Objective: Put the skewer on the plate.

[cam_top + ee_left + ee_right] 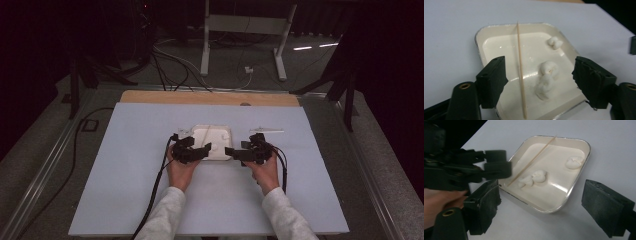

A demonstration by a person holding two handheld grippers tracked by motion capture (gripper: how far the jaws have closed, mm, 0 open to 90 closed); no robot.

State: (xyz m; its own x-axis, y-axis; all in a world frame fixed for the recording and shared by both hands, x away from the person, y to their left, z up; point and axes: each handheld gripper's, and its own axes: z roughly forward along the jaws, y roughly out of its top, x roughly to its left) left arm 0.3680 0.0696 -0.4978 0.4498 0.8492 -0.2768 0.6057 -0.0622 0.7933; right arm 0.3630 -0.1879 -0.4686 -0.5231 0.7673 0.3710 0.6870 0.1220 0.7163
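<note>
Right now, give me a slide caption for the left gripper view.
Open left gripper above a white tray holding a wooden skewer and three dough-like lumps.

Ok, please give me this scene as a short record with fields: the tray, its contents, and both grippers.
tray: white square tray on the pale blue mat
skewer: thin wooden skewer lying in the tray, far end on the rim
pieces: three white lumps, two touching, one apart
left gripper: left gripper open, nothing held
right gripper: right gripper open, nothing held
</note>
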